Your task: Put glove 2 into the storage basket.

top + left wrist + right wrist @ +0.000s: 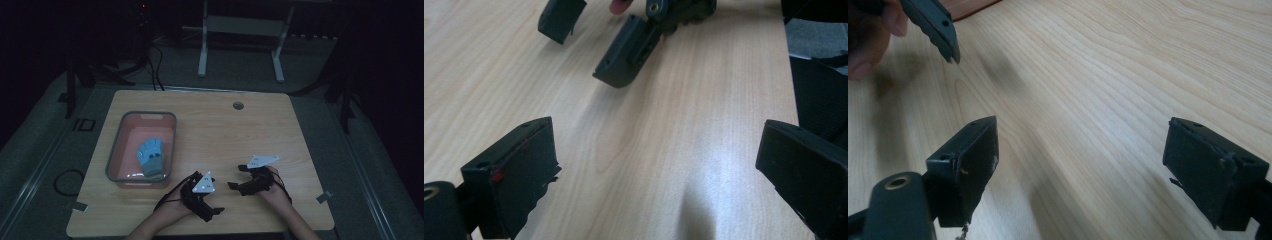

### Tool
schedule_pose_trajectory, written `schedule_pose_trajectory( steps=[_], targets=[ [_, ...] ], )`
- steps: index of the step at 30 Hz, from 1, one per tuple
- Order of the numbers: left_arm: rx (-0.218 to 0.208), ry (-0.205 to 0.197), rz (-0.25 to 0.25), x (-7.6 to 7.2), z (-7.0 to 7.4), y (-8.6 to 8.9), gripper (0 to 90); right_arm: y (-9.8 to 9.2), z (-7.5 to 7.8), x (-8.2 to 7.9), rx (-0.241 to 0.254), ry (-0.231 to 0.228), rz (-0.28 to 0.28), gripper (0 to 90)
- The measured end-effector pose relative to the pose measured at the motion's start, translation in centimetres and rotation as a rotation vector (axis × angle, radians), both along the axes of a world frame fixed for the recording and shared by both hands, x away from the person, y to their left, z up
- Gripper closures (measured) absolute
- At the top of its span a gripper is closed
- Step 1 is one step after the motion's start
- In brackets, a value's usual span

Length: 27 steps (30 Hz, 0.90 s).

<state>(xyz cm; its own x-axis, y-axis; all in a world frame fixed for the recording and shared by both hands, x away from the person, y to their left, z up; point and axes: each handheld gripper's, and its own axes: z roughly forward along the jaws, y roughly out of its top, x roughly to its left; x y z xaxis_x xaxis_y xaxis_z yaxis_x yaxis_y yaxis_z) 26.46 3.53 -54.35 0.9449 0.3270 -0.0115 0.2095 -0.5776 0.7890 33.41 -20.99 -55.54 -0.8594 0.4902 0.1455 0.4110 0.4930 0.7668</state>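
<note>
resting low in the frame on the wooden tabletop (225, 130), the left gripper (216, 212) and right gripper (236, 177) both stand with jaws spread wide, holding nothing. a blue glove (151, 156) lies in the pink bin (116, 150) at centre left, well apart from both.

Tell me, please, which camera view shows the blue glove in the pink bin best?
The high view: the blue glove lies whole inside the pink bin, left of both open claws. The right gripper view catches a reddish strip at its top edge, perhaps the bin, but no glove. The left gripper view looks across bare table toward the right claw.
</note>
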Motion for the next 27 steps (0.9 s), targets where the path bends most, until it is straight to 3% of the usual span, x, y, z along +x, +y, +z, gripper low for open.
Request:
schedule_pose_trajectory(
  steps=[6, 13, 17, 27],
  targets=[
    [-0.004, 0.004, -0.003, -0.3, -0.6, -0.4, 3.2, -1.3, 0.1, -0.7, -0.004, -0.001, -0.011, 14.6],
    [-0.008, 0.013, -0.008, -0.8, -1.1, -0.8, 3.2, -2.7, -0.5, -1.4, 0.023, -0.006, -0.058, 14.6],
    [0.011, 0.002, -0.009, -0.9, -1.4, -0.9, 3.2, -3.2, -0.5, -1.9, 0.020, -0.009, -0.063, 14.6],
    [0.007, -0.006, -0.003, -1.3, -1.6, -1.0, 3.2, -3.7, -0.4, -2.8, 0.025, -0.027, -0.075, 14.4]
  ],
)
